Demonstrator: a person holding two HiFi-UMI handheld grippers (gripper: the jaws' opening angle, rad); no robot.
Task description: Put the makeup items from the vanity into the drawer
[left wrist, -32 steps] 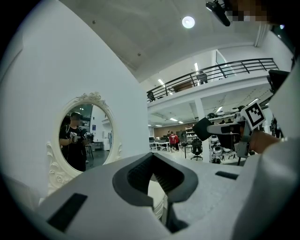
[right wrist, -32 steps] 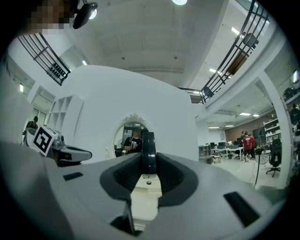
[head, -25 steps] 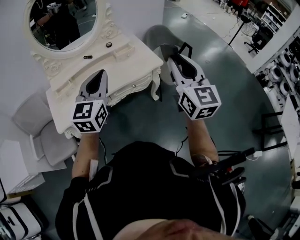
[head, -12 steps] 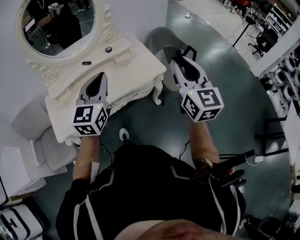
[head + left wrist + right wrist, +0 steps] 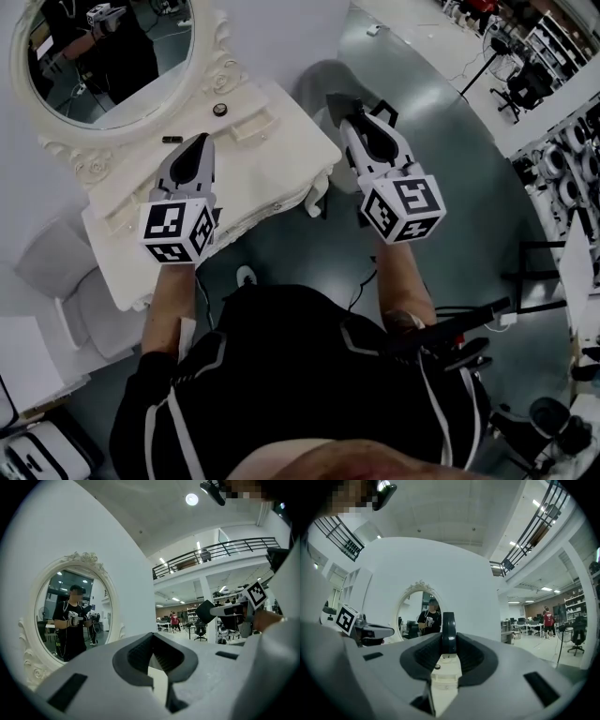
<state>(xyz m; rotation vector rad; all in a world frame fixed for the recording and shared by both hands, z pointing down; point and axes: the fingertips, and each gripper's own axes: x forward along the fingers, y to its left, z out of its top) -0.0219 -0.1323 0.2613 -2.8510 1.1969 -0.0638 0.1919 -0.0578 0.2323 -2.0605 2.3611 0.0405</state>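
Note:
The white vanity (image 5: 281, 141) with its oval mirror (image 5: 103, 56) stands ahead at the left. A small round black item (image 5: 218, 110) and a short dark stick (image 5: 172, 140) lie on its top. My left gripper (image 5: 200, 141) hovers over the vanity top close to the stick, jaws shut and empty; in the left gripper view its tips (image 5: 152, 635) meet. To the right of the vanity's corner, my right gripper (image 5: 339, 105) is shut on a thin dark disc (image 5: 448, 632), seen edge-on between the jaws.
Small raised drawers (image 5: 248, 127) sit on the vanity top, and knobs (image 5: 277, 204) show on its front. A grey stool (image 5: 56, 262) stands at the left. A grey seat (image 5: 319, 75) lies beyond the vanity's right end. A tripod (image 5: 478, 56) stands far right.
Both grippers have moved forward toward the vanity, which now lies closer and further under the left gripper. The right gripper keeps hold of the dark disc.

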